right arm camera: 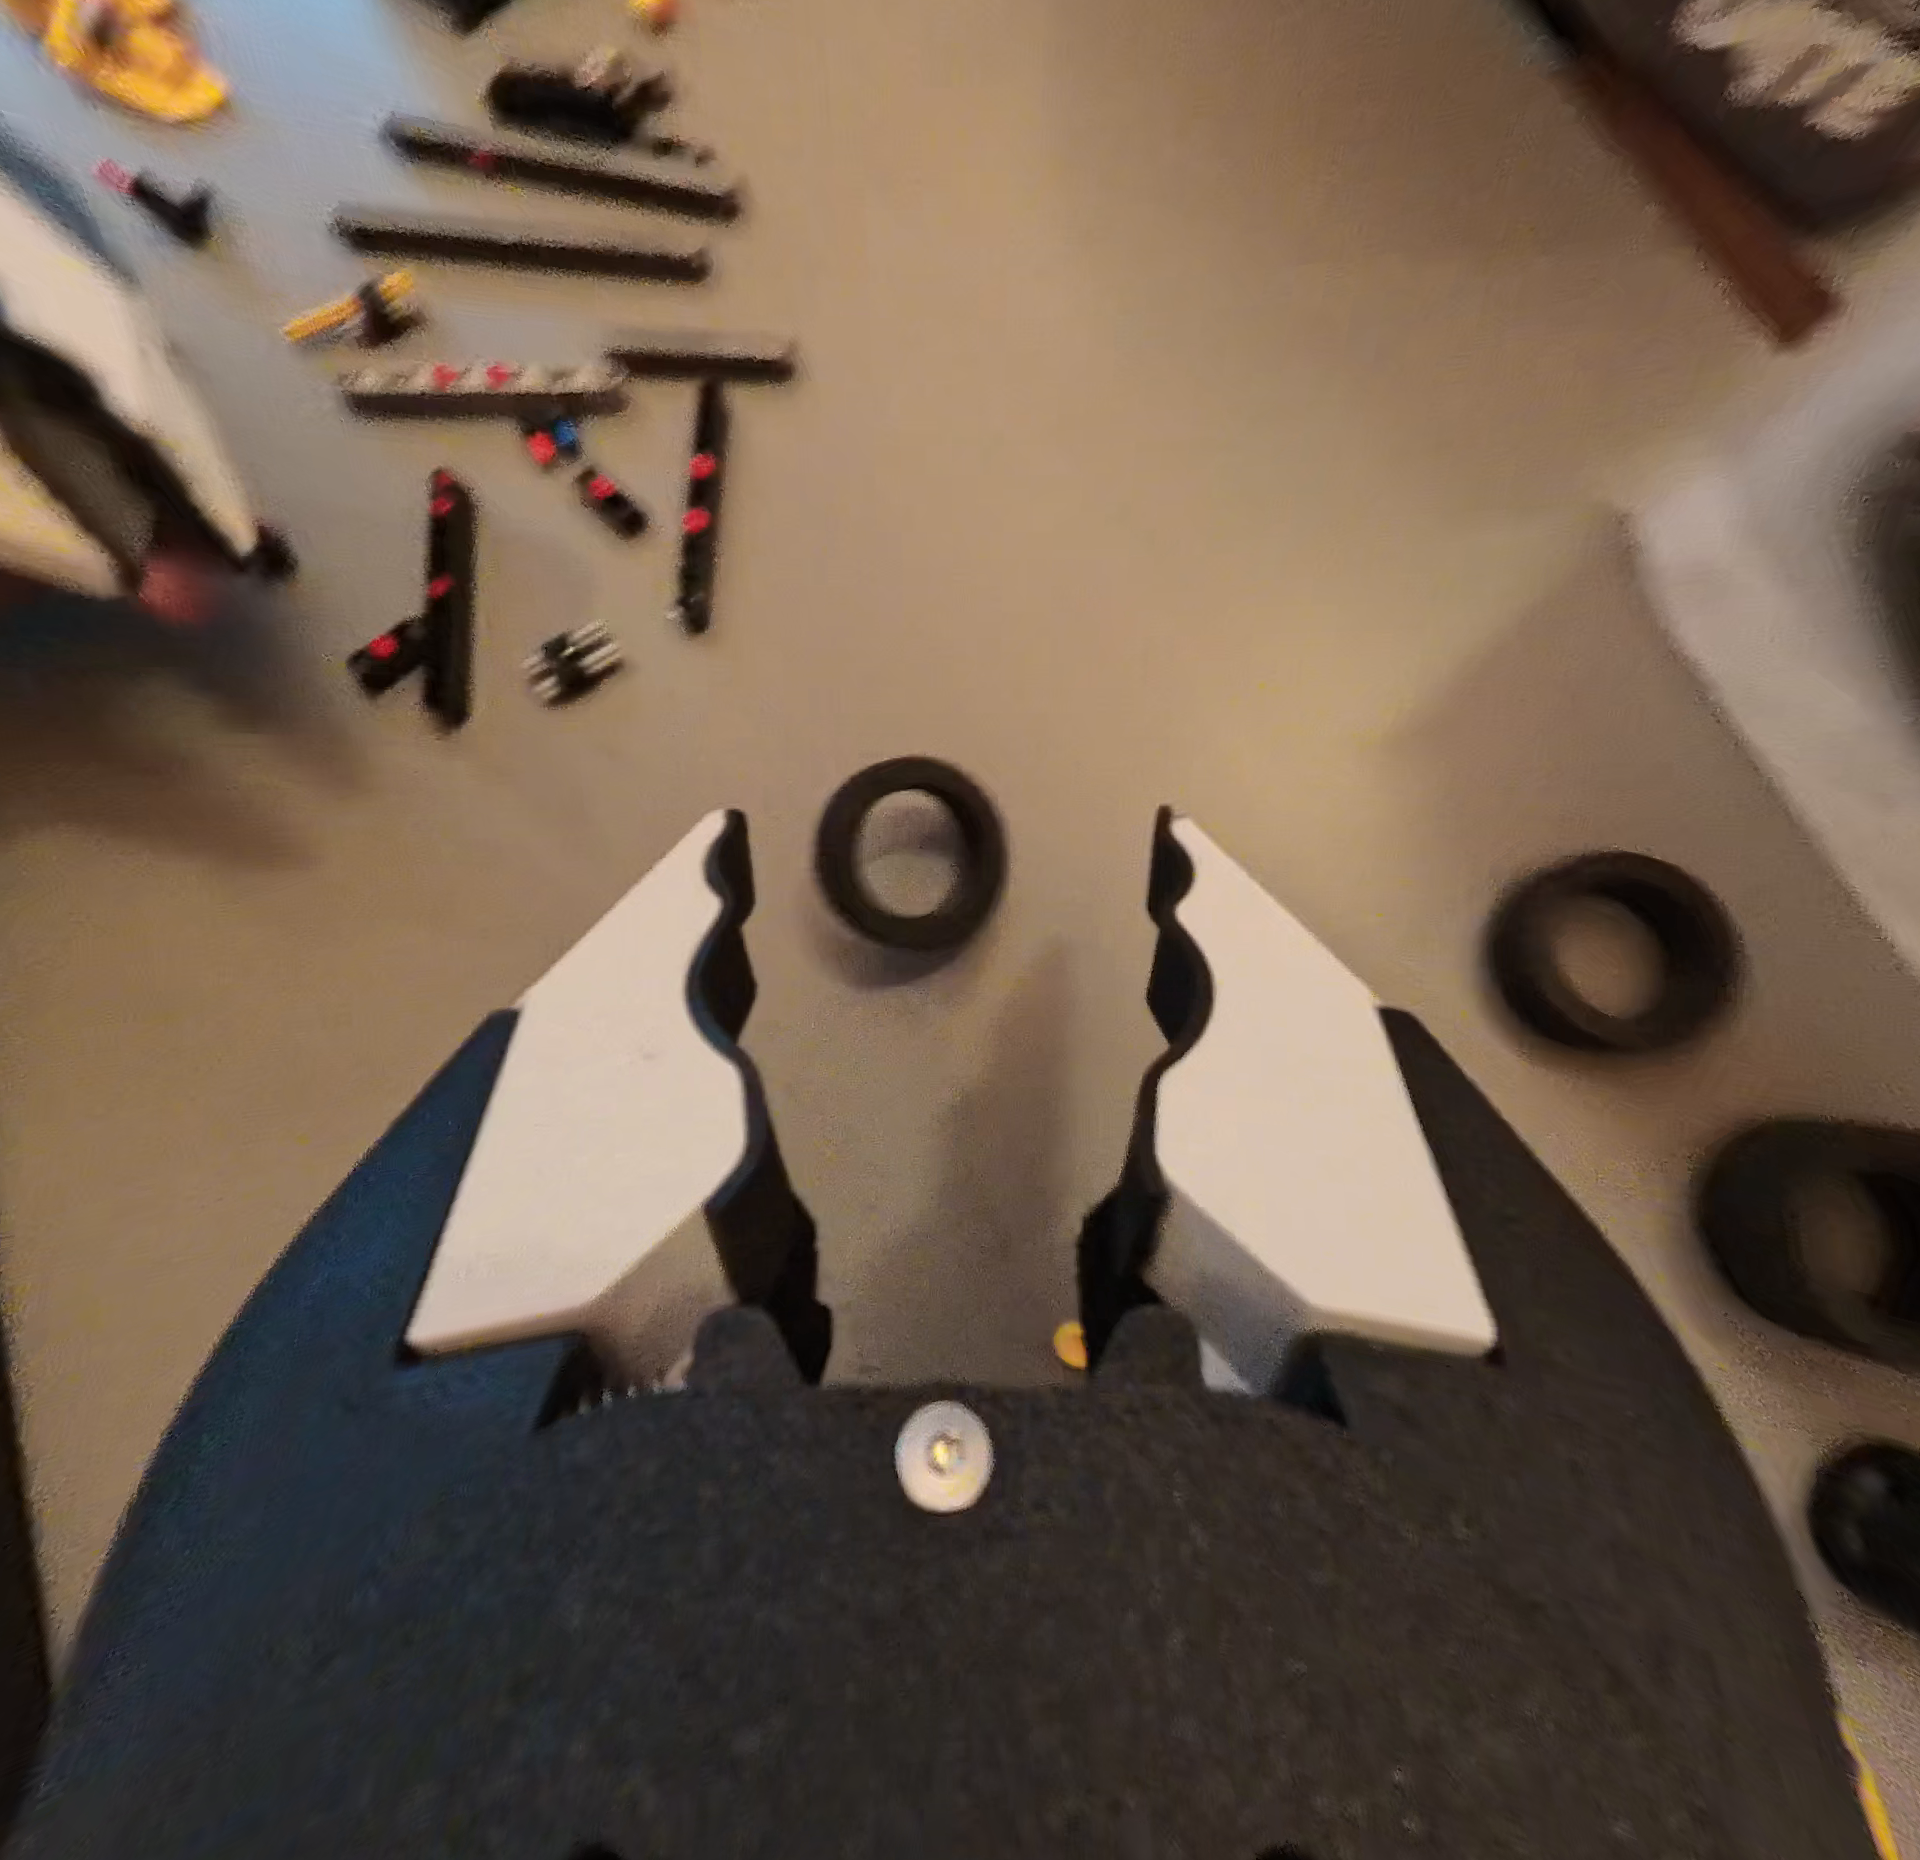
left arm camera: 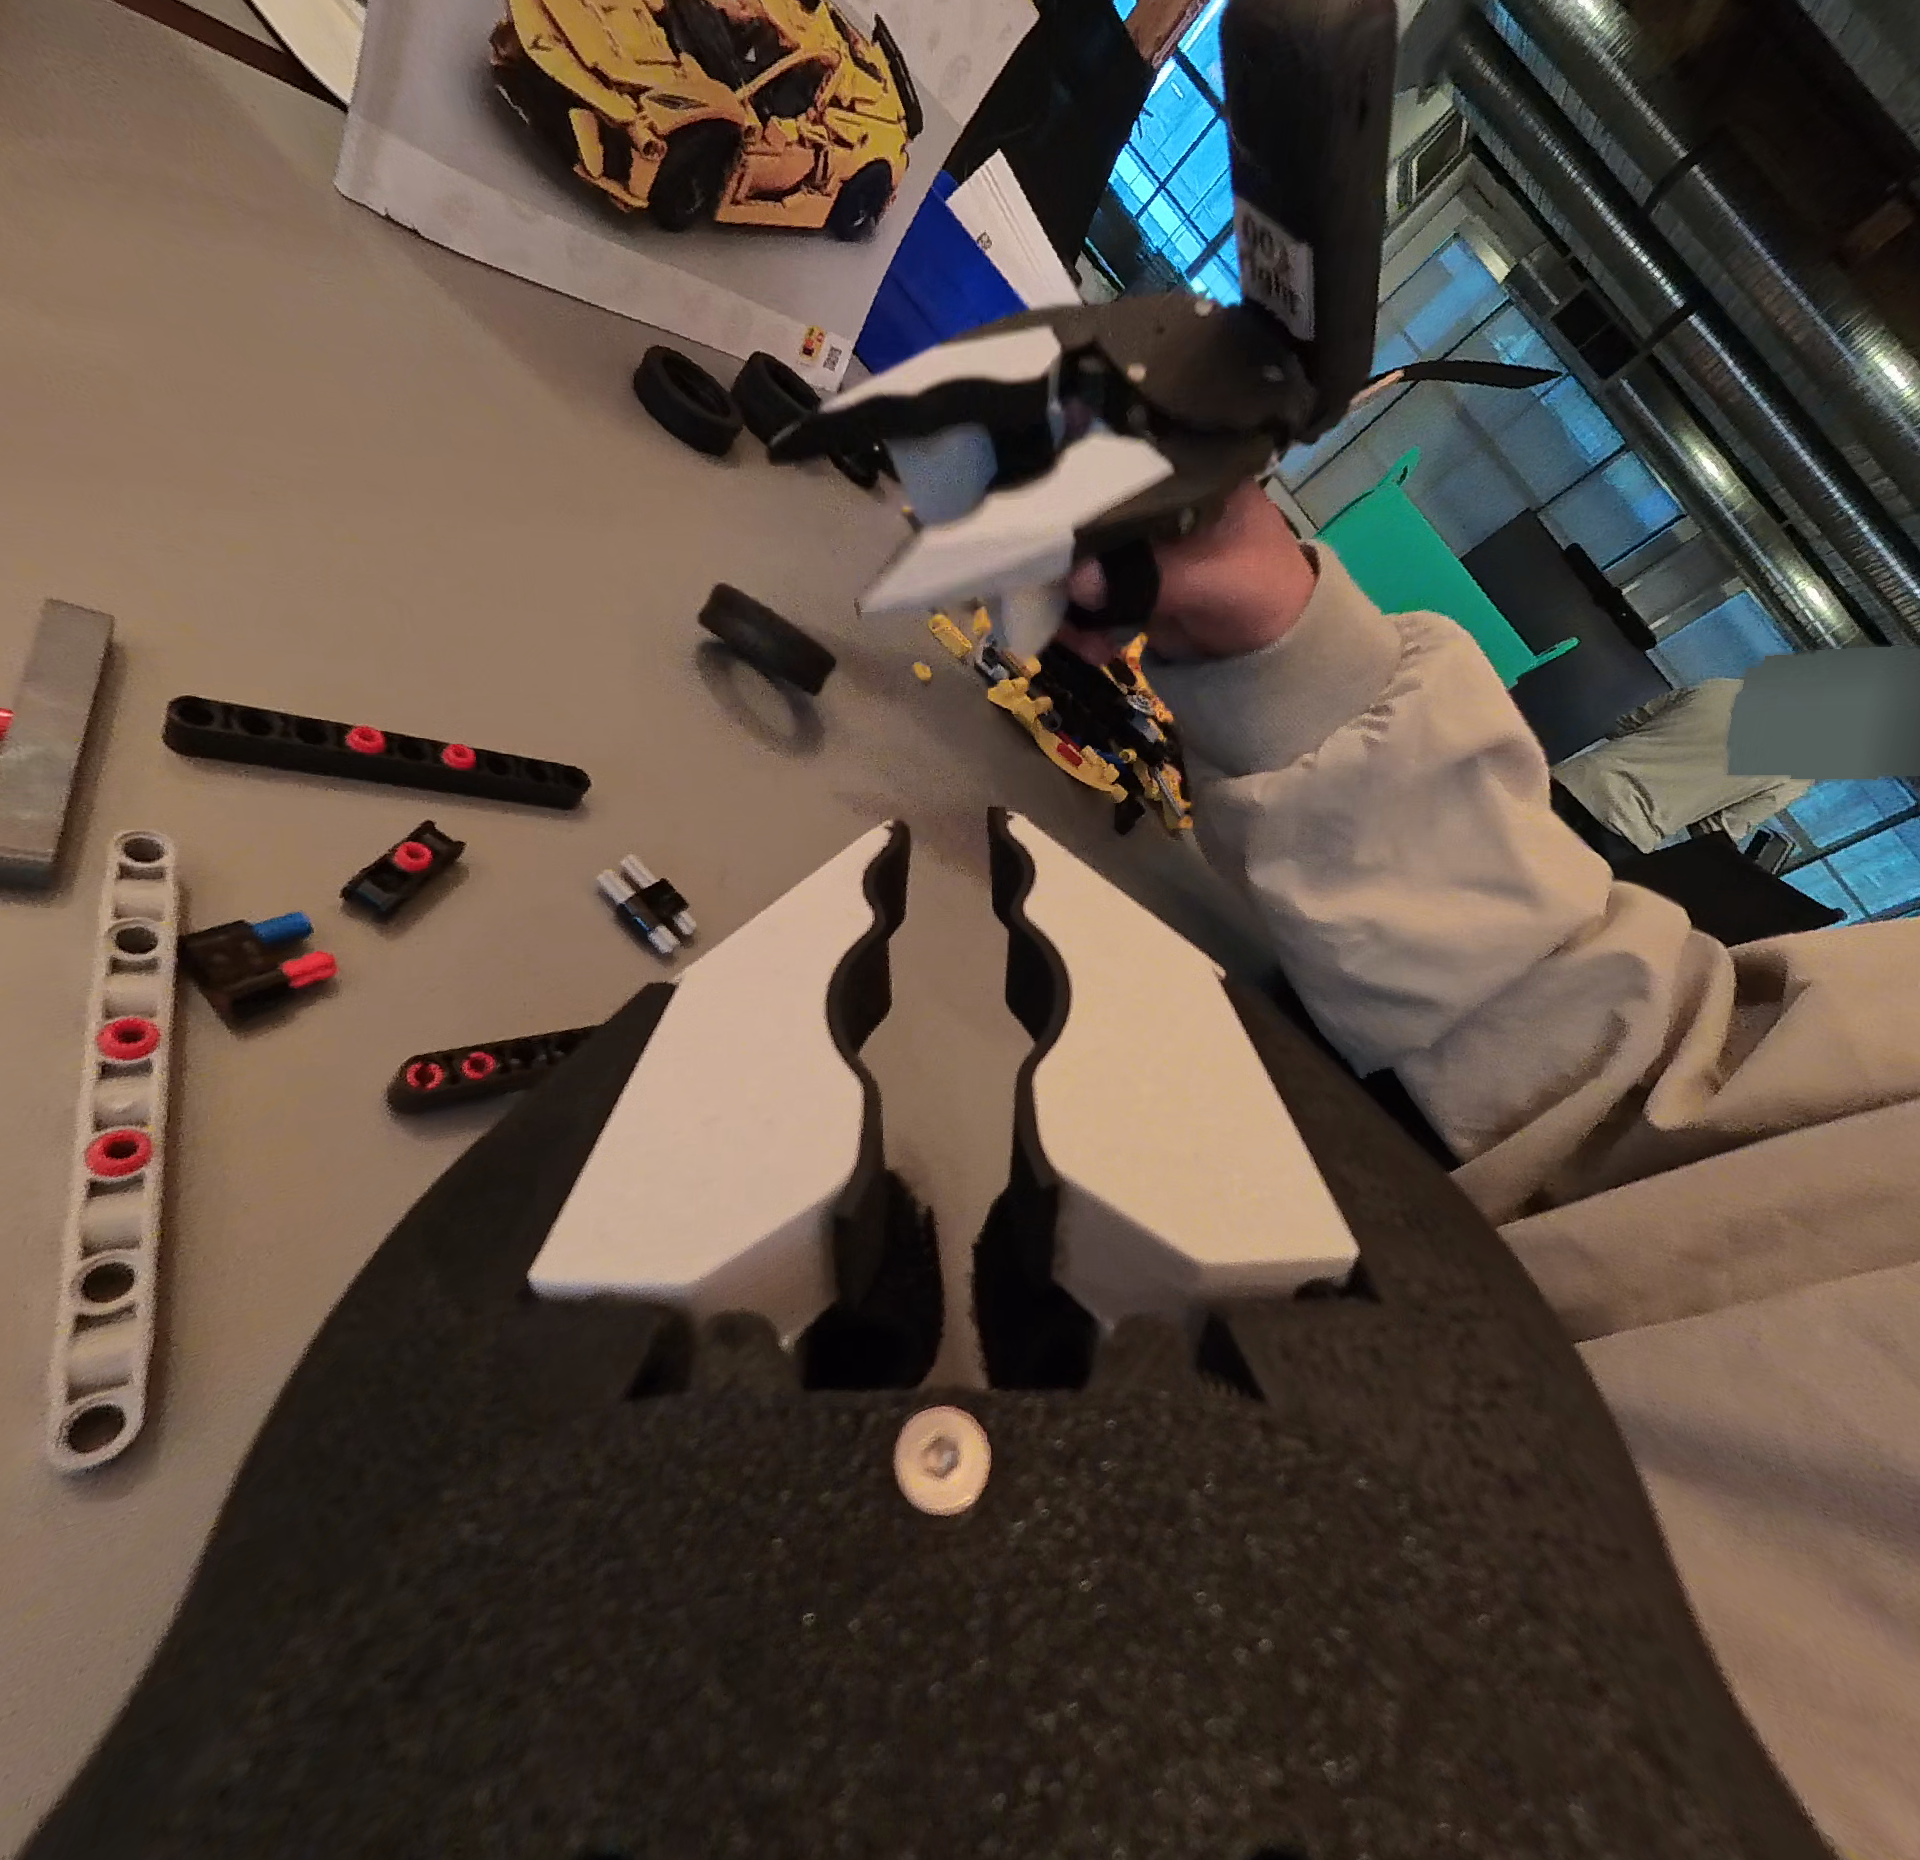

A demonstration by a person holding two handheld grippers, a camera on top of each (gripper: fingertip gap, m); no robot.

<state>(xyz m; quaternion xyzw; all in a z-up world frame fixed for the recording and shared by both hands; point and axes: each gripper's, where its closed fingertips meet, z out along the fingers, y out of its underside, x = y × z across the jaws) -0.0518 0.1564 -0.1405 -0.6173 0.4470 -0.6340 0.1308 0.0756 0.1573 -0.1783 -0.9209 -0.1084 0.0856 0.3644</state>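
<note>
My right gripper (right arm camera: 945, 823) is wide open and holds nothing. A black rubber tyre (right arm camera: 911, 854) lies on the grey table (right arm camera: 1195, 460) just beyond and between its fingertips, and neither pad touches it. The left wrist view shows the right gripper (left arm camera: 831, 522) above the table, with the same tyre (left arm camera: 764, 638) tilted below it over its own shadow. My left gripper (left arm camera: 945, 823) has only a narrow gap between its pads. Nothing is between them, and bare table shows through. It hovers near a small black piece with white pins (left arm camera: 646, 901).
An instruction booklet picturing a yellow car (left arm camera: 644, 117) lies at the back, with two tyres (left arm camera: 686, 397) beside it. A yellow and black part-built assembly (left arm camera: 1091, 719) sits by a person's sleeve (left arm camera: 1403, 875). Black beams with red pins (left arm camera: 374, 752) and a grey beam (left arm camera: 114, 1135) lie to the left. More tyres (right arm camera: 1616, 953) lie to the right.
</note>
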